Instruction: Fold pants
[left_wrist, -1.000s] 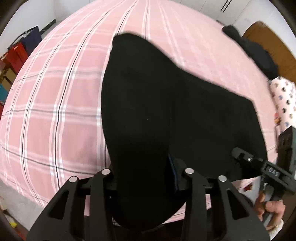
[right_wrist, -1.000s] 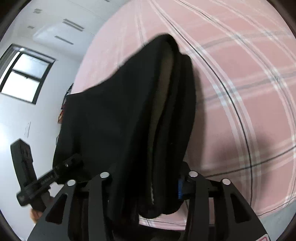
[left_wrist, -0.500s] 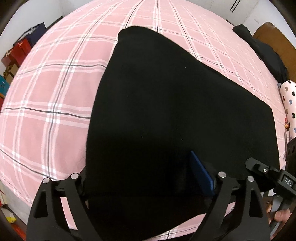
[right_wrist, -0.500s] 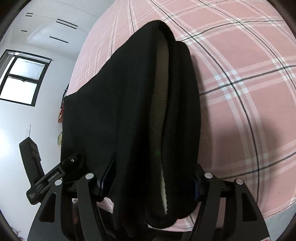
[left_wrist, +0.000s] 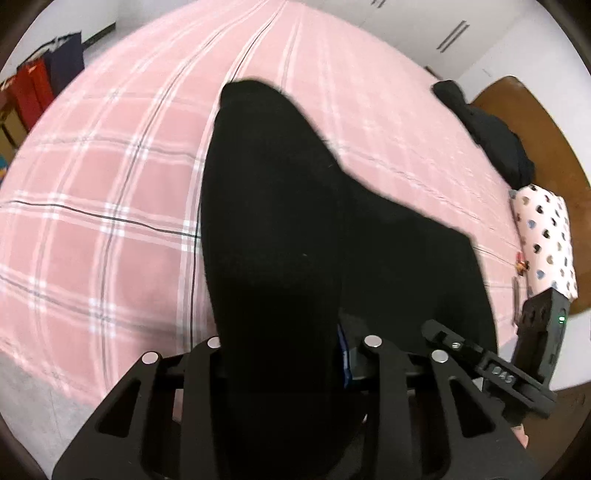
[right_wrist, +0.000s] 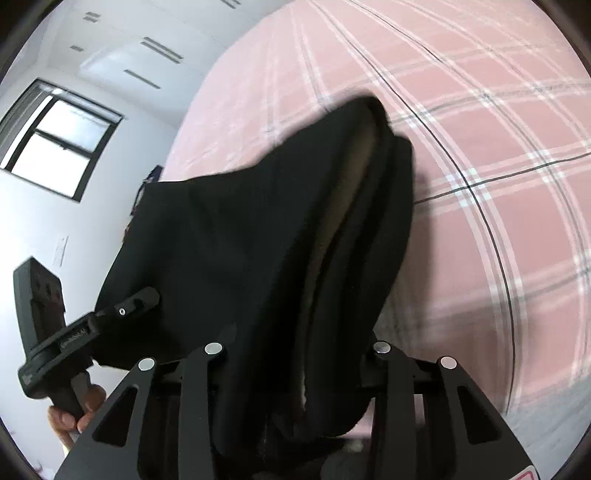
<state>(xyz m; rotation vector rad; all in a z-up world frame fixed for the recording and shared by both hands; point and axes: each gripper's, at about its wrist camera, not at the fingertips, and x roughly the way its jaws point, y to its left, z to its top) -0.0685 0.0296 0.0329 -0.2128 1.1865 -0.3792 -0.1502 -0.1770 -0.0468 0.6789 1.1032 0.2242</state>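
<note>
- Left gripper (left_wrist: 280, 350): jaws closing on a thick black fold of the pants (left_wrist: 280, 229).
- Right gripper (right_wrist: 295, 354): jaws closing, bunched pants edge between them.
- Beyond both claws: pants drape onto the pink plaid bedsheet (left_wrist: 110, 192).

Only lettering is on the gripper bodies, both blurred. In the left wrist view the right gripper (left_wrist: 432, 328) carries embossed characters, maybe "DAS", not sure. In the right wrist view the left gripper (right_wrist: 142, 299) has a raised word, unreadable.
</note>
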